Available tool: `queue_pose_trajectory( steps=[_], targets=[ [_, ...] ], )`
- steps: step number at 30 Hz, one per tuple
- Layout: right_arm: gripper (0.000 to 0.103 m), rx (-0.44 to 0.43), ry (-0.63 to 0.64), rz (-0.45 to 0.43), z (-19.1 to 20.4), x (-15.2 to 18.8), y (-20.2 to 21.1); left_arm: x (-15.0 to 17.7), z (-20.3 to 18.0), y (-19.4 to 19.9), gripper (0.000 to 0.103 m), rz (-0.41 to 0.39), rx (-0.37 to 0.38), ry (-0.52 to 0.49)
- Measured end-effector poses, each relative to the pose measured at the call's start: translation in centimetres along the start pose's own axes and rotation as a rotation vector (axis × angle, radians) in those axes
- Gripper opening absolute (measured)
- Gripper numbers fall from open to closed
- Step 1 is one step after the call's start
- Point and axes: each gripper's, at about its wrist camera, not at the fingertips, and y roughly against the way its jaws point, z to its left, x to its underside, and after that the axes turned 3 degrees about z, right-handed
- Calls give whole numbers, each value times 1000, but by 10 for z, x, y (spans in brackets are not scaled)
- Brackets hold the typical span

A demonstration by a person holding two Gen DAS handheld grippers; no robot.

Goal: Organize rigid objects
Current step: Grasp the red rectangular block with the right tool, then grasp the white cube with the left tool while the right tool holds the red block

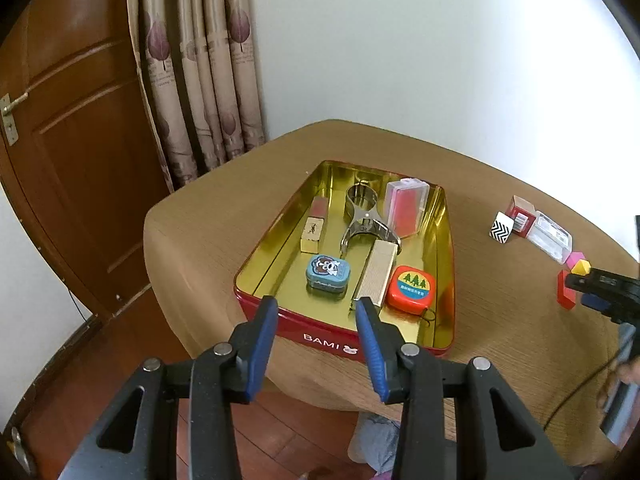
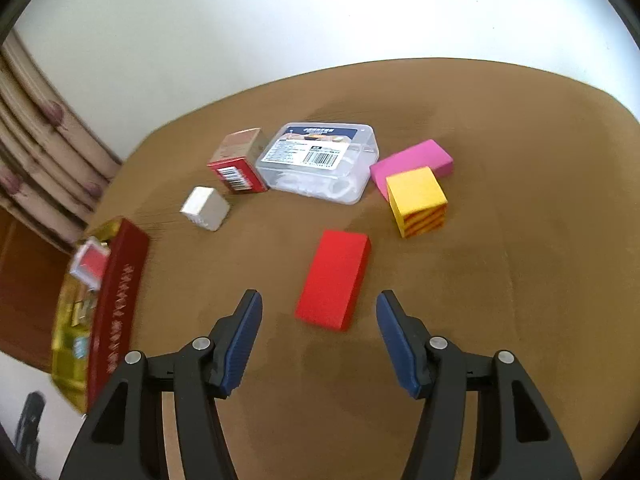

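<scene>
The right fingers (image 2: 319,340) stand apart with nothing between them, the red block (image 2: 334,279) lying flat on the desk (image 2: 500,280) just ahead. Best to come down over its long sides, square to them, then close. The left fingers (image 1: 316,322) also gape empty, over the near rim of the tin (image 1: 320,334), already partly filled. Beyond: brown cloth-covered desk, white wall, curtain (image 1: 200,80) and door (image 1: 68,140) far left

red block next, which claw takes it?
Right. The right claw is open and lined up just short of the red block. The left claw is open over the tin's near rim, away from the loose pieces.
</scene>
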Motion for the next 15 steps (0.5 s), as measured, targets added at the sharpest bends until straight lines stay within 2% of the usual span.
queue_pose_trajectory(
  steps=[4,6,7,11,15],
  targets=[
    [56,64,14,16,5,-7,-16,-1,3,-8,41,34,19,13],
    [45,110,46,17,10,-7,-20,0,2,-10,41,53,24,9],
    [33,133,54,22,10,-8,-20,0,1,-11,41,59,28,8],
    [29,115,83,30,6,-5,-16,1,-1,-9,41,54,29,0],
    [29,69,110,17,-10,12,10,3,-2,-5,41,40,28,-10]
  ],
)
